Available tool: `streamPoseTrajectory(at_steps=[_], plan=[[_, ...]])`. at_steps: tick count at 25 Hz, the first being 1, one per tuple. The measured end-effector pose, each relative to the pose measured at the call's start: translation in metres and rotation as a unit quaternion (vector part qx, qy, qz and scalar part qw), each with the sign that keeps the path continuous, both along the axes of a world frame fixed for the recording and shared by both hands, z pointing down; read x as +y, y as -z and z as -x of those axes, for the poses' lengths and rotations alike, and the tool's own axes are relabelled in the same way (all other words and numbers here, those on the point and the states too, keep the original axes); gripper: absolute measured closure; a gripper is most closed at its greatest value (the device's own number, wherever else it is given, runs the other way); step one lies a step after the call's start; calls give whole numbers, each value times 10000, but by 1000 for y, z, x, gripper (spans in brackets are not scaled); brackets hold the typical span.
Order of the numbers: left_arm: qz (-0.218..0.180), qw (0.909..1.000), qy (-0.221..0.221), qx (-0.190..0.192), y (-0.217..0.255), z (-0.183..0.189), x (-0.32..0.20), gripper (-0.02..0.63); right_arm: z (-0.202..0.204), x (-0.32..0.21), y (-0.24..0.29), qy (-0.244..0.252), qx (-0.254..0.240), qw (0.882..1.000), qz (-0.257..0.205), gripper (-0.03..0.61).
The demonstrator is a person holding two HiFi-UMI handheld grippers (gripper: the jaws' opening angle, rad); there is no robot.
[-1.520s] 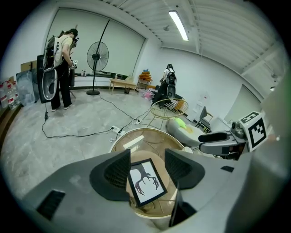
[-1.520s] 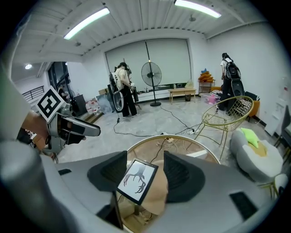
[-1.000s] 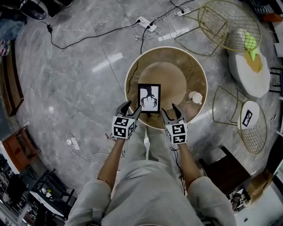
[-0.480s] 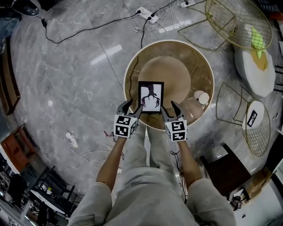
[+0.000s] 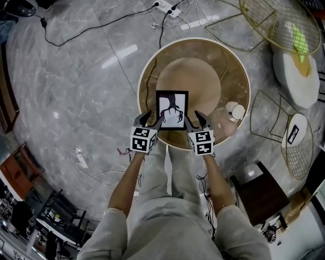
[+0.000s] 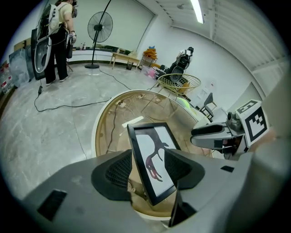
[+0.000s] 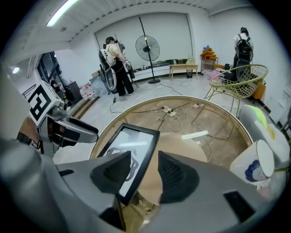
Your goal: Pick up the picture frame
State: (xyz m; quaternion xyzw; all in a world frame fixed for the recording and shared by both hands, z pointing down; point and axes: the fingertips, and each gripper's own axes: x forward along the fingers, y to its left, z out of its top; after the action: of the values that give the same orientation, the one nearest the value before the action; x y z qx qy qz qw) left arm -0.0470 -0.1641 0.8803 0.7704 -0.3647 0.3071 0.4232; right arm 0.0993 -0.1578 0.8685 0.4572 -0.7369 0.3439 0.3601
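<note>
The picture frame point(image 5: 171, 110), black-edged with a dark branching figure on white, stands propped near the front of the round glass table point(image 5: 143, 76). My left gripper point(image 5: 151, 118) is open, its jaws on either side of the frame's left edge point(image 6: 152, 159). My right gripper point(image 5: 192, 117) is open too, and the frame's right edge point(image 7: 129, 150) runs between its jaws with a gap on the outer side. In the left gripper view the right gripper's point(image 6: 213, 134) fingers show just beyond the frame. The frame's foot is hidden behind the jaws.
A white cup point(image 5: 234, 110) stands on the table to the right of the frame. Gold wire chairs point(image 5: 274, 25) and a white round seat point(image 5: 299, 71) are at the right. Cables and a power strip point(image 5: 165, 7) lie on the floor beyond. A dark stool point(image 5: 254, 193) sits at lower right.
Both grippers have moved forward from the frame's lower corners until its side edges lie between their jaws. The frame has stayed in place.
</note>
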Motion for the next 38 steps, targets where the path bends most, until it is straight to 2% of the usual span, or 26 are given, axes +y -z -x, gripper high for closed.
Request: streamPoseTrajectory(at_steps=[5,12,17,28,38], plan=[[71,9999,-113,-25,-18,-6,2,390,-1,3,-23,-82,-44,9997,204,397],[128,9999,-28,-60,-38,-7,2,396,8,6,-46,-85,-156,9992,363,410],[139,9999,20,-48,-44,-9,2,403,7,8,-56,-136,-140,9989,416,441],[76,9996,19,-277,-52,-8,6,490,10,9,-57,-196,-201,9989,371,479],[92,9995,136,-277,-53,-8,7,515,9,10,-56,-333,-191,9985,387,488]])
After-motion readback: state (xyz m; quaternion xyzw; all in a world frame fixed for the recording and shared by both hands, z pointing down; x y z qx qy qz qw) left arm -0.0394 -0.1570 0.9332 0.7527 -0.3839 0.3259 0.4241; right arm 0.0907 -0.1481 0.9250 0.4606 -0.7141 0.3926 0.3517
